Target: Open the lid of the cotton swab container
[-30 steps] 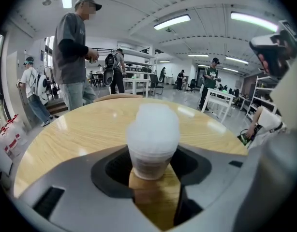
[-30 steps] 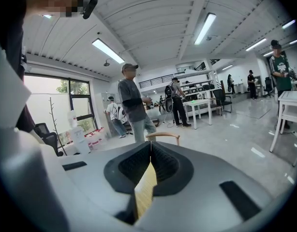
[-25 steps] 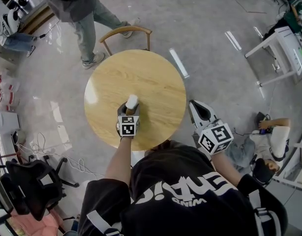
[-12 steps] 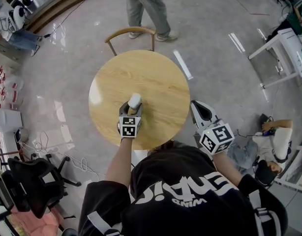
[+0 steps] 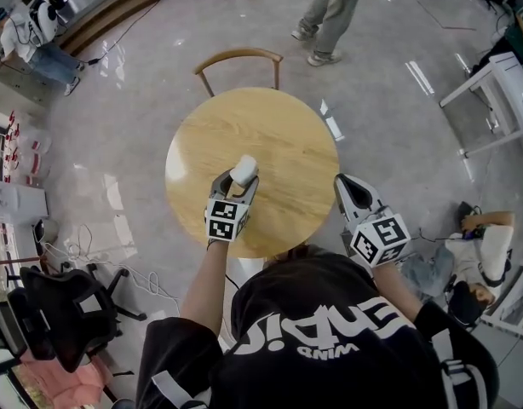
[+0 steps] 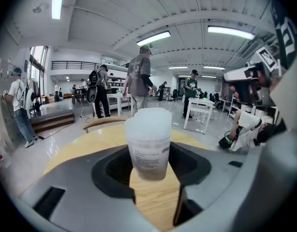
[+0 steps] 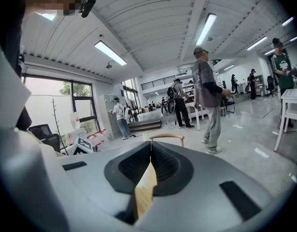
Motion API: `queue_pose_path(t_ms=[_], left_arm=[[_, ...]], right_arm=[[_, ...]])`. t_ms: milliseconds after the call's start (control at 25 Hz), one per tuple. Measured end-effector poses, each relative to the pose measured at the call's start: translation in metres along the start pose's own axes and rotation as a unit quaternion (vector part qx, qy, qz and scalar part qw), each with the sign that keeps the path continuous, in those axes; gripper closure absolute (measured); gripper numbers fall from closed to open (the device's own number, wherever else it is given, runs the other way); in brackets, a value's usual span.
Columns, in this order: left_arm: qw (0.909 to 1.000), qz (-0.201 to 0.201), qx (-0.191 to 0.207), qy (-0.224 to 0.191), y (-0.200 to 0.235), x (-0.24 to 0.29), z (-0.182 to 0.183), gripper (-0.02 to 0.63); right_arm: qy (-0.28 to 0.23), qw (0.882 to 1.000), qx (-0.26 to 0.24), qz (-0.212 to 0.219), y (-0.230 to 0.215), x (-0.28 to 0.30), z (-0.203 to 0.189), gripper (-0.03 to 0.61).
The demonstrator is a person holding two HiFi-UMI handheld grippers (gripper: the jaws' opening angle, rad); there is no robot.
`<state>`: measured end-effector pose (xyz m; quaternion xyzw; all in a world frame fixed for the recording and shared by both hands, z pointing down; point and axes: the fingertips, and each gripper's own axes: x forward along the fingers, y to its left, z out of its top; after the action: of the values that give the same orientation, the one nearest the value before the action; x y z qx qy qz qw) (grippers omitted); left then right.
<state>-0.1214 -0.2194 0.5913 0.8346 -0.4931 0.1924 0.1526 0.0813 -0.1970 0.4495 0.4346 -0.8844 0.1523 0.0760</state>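
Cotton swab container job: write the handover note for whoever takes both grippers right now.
Left gripper: jaws wide, closed on the sides of the cotton swab container and holding it over the near part of the round table.
Right gripper: shut, with nothing between its jaws, at the table's right edge and apart from the container.
Done: the container is gripped by its body.
Not done: the lid sits on top, closed.
Left to do: bring the right gripper to the lid and open it, probably while the left gripper steadies the body.
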Motion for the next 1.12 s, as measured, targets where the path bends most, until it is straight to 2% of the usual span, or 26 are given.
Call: queue_pose_path(t_ms=[320,640,920,1120], left_arm=[[0.9967,-0.072,0.027,-0.027,-0.028,-0.036,0.045,0.383],[0.9854,-0.154,0.06,-0.038,-0.06,-0.065,0.074,0.383],[0.9816,-0.17,0.08,-0.035,-0.074,-0.079,0.074,0.383],[0.9806,-0.175,0.08,-0.034,-0.079,-0.081,0.07,0.383]], right_arm=[[-0.006,1.0,-0.001,0.011,0.009,-0.001,0.002,0.577],[-0.012,1.0,-0.003,0.017,0.012,-0.003,0.005,0.577],[-0.019,0.999,-0.008,0.026,0.017,-0.01,0.01,0.577],[-0.024,0.998,-0.012,0.056,0.027,-0.01,0.011,0.575]])
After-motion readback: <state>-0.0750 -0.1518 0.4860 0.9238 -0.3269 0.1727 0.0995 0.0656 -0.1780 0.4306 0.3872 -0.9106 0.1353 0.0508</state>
